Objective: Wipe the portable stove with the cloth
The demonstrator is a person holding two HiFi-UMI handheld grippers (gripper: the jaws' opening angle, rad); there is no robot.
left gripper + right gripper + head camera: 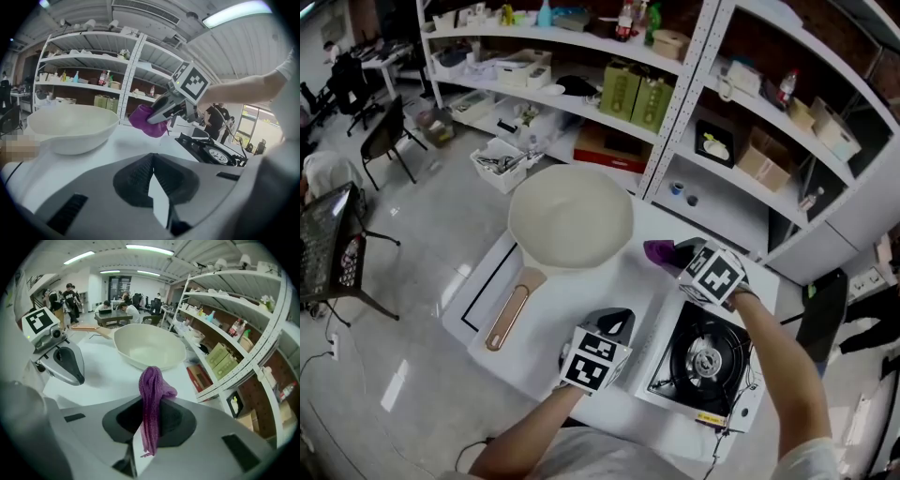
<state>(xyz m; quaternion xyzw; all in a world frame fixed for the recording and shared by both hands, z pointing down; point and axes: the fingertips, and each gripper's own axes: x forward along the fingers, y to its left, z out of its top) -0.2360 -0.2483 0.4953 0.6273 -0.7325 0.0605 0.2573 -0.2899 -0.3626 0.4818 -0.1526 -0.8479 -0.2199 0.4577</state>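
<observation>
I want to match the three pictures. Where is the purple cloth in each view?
Head view: purple knitted cloth right of centre, above the black portable stove.
Left gripper view: upper centre, right of the big round cream pan.
Right gripper view: centre, pinched between the jaws.
Shared landmark: that pan, visible in all three.

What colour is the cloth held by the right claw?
Purple. The cloth shows best in the right gripper view.
</observation>
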